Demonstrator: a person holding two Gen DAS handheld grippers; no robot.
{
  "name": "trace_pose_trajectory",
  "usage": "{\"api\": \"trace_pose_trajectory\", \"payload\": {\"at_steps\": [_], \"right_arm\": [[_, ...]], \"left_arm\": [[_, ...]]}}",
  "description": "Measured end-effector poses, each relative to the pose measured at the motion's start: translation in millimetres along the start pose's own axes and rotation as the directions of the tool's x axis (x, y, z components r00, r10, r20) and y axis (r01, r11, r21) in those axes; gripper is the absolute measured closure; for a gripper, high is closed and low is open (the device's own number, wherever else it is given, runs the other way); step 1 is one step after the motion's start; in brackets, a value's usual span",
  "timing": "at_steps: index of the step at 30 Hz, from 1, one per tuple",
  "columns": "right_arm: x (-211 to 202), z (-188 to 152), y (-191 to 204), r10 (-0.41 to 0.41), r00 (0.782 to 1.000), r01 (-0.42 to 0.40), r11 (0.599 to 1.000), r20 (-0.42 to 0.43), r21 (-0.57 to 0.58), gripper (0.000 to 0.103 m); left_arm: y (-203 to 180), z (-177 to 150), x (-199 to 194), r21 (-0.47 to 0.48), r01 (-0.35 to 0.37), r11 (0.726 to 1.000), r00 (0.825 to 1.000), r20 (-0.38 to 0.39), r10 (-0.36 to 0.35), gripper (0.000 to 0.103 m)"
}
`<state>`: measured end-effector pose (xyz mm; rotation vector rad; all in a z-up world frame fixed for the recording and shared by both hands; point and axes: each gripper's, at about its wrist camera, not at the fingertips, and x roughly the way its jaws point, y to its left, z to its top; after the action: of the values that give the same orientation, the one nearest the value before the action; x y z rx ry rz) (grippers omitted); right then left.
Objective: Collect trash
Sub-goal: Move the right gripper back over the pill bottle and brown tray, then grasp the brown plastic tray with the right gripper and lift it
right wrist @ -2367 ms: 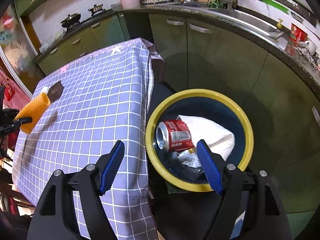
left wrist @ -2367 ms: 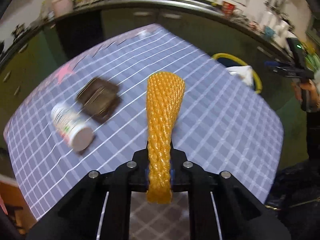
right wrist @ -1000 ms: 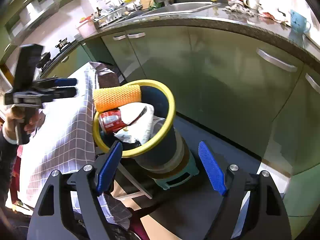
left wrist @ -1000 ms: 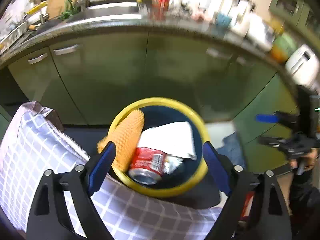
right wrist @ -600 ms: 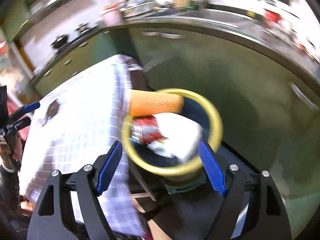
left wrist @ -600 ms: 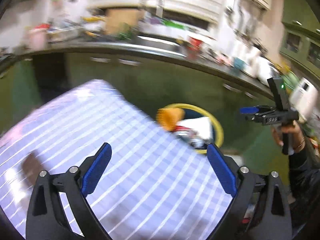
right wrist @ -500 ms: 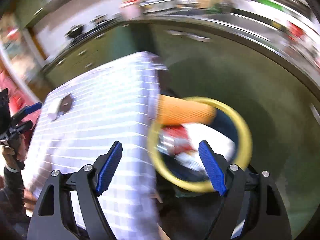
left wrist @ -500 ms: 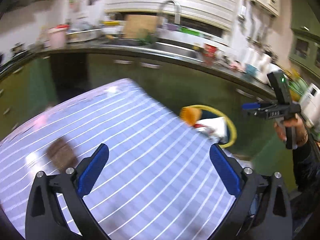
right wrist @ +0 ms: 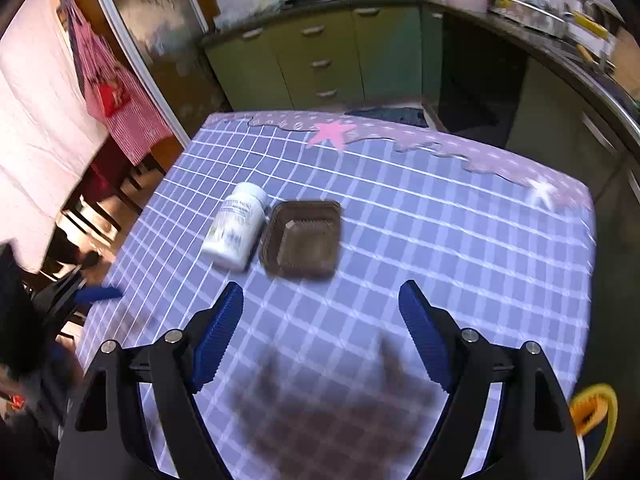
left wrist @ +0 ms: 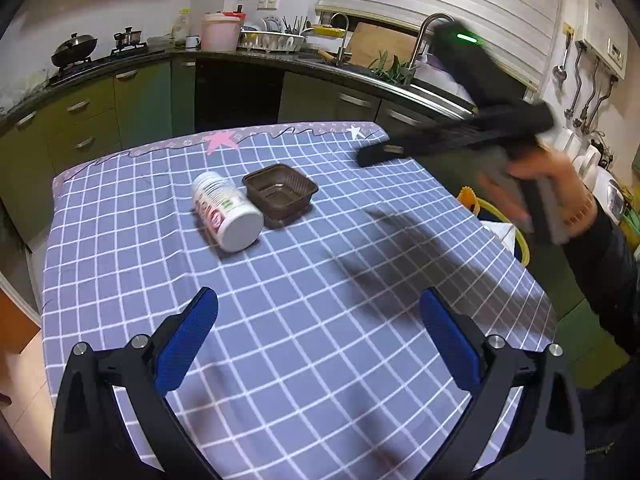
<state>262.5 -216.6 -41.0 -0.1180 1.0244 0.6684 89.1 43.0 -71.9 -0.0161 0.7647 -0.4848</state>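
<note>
Left wrist view, left to right. The left tool (left wrist: 318,328) hangs over the near part of the checked worktop (left wrist: 304,352), its blue pads spread wide with nothing between them. Beyond it, on the left half of the cloth, a white bottle (left wrist: 225,211) lies on its side, cap end toward the camera; touching its right flank sits a shallow brown tray (left wrist: 280,192), upright and apparently bare inside. Further right the right tool (left wrist: 452,140), blurred, reaches over the far right corner of the worktop, gripped by the right hand (left wrist: 536,188). Below that hand, off the worktop's edge, the yellow rim of a bin (left wrist: 518,236) shows, with an orange net sleeve (left wrist: 468,196) poking above it.

Right wrist view, left to right. The left tool appears only as a blurred blue pad at the worktop's left edge. The white bottle and brown tray lie side by side ahead of the right tool, whose pads are likewise spread and carry nothing. The bin's rim sits at the lower right corner.

Step in hand, as a judgement: a fresh pickup, with two pieces of trash left on the worktop. The next move calls for one tool to descend on the bottle or the tray. The bottle may roll, so the pads should close across its round body; the tray's thin wall suits a pinch on one rim.
</note>
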Motion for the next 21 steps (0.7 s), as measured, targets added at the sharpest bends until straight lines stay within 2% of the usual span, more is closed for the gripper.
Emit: {"api": "trace_pose_trajectory", "payload": {"at_steps": [4, 9, 16, 21], "right_arm": [[38, 21, 15, -0.034, 0.997, 0.033, 0.999, -0.071, -0.017, 0.023], [67, 31, 22, -0.092, 0.986, 0.088, 0.996, -0.140, -0.030, 0.023], [88, 38, 32, -0.147, 0.971, 0.138, 0.988, -0.188, -0.064, 0.023], [102, 42, 32, -0.175, 0.958, 0.165, 0.984, -0.228, -0.063, 0.023]], "left_arm": [[0, -5, -6, 0.004, 0.001, 1.000, 1.000, 0.003, -0.001, 0.007], [3, -10, -6, 0.005, 0.012, 1.000, 1.000, 0.016, -0.012, 0.007], [19, -14, 0, -0.062, 0.063, 0.996, 0.998, 0.023, -0.061, 0.007], [21, -16, -4, -0.063, 0.074, 0.995, 0.997, 0.035, -0.072, 0.007]]}}
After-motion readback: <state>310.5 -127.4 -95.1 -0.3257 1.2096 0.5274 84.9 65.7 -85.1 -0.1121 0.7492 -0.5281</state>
